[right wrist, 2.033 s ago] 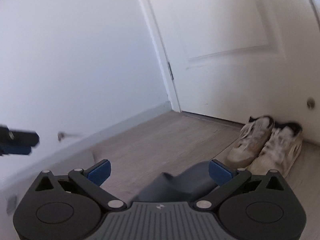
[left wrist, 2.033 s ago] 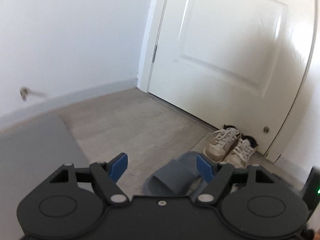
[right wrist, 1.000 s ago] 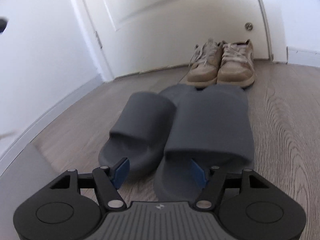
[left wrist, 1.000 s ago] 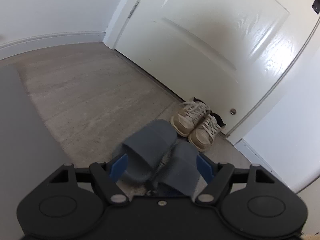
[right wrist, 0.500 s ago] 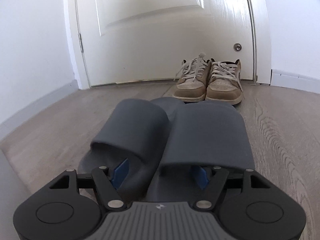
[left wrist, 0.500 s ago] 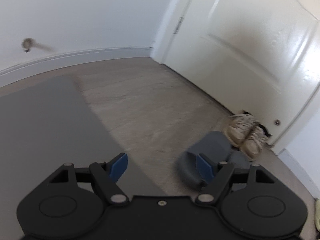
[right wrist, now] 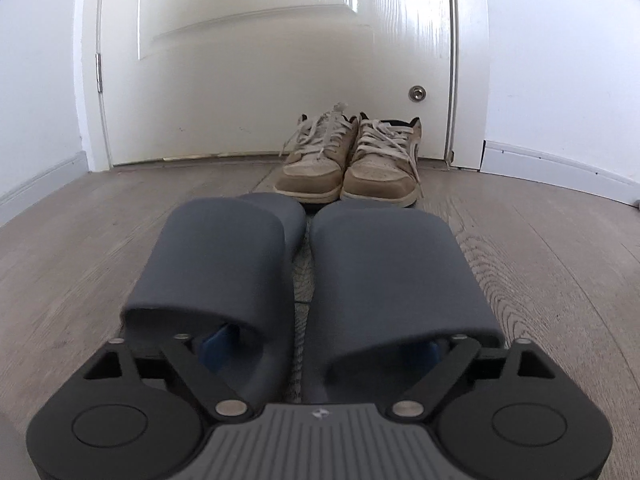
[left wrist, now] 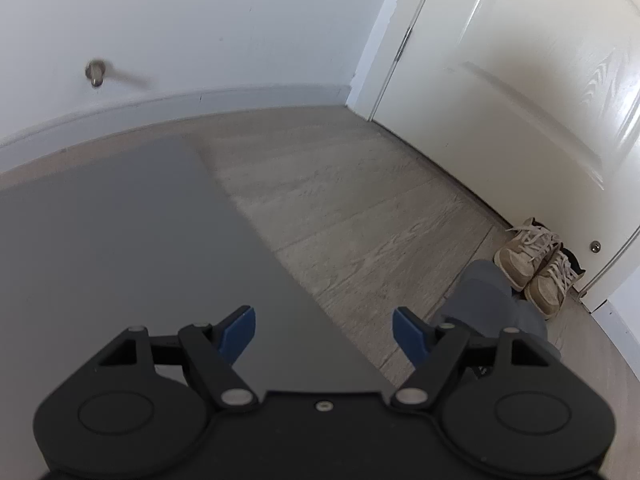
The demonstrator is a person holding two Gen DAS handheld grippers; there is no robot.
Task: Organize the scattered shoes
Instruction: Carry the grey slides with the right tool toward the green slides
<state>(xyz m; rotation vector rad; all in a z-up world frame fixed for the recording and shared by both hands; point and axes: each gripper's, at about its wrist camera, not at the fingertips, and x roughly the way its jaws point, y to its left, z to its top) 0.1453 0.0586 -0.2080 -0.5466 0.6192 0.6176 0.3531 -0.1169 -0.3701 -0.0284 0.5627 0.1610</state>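
Looking along our right gripper (right wrist: 320, 350), we see the two grey slides side by side on the wood floor (right wrist: 560, 264), toes toward the door (right wrist: 260, 60). The left slide (right wrist: 216, 256) and right slide (right wrist: 392, 268) lie close together with a thin strip of floor between them. Each blue finger reaches under a strap: the left pad (right wrist: 218, 346) sits inside the left slide, the right one is mostly hidden under the right slide's strap. The jaws have just been opening and now stand wide, with the inner sides of both slides between them; we cannot see the pads pressing on anything. Just beyond the slides' toes, a pair of tan sneakers (right wrist: 352, 160) stands neatly against the door, laces loose, near the doorstop low on the door. Our left gripper (left wrist: 324, 332) hangs apart from all this, jaws wide with nothing in them, above the edge where a grey mat (left wrist: 120, 240) meets the floor. From its view the slides show at the right, partly behind its right finger, with the sneakers past them by the door. A small metal peg (left wrist: 95, 72) sticks out of the wall (left wrist: 200, 20) above the baseboard.
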